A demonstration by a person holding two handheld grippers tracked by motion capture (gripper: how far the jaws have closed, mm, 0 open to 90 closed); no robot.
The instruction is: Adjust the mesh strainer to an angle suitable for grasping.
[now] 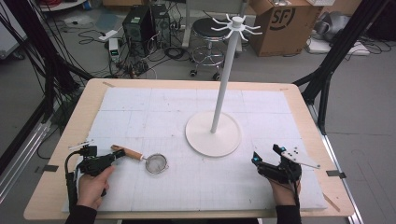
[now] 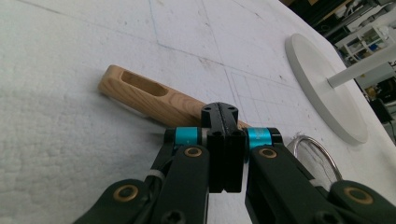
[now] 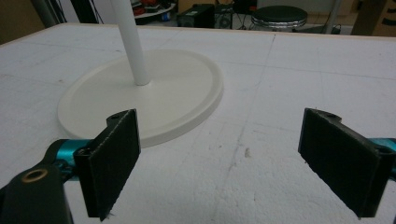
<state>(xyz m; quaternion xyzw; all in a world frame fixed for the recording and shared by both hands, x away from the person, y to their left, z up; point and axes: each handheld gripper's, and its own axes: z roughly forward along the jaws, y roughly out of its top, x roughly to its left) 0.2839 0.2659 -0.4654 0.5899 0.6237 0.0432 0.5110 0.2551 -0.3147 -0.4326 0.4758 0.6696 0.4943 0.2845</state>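
Wooden strainer handle (image 2: 144, 94) is seen lying just beyond the clenched left gripper (image 2: 219, 112), its mesh bowl (image 1: 156, 164) farther along the foam mat (image 1: 140, 116). Ahead-left of the released, empty right gripper (image 3: 219, 154), the white stand base (image 3: 140, 100) is seen.

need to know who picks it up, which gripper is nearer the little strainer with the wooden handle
Left. The left gripper sits at the strainer's wooden handle, jaws closed. The right gripper is far across the mat, open, past the white stand's base.
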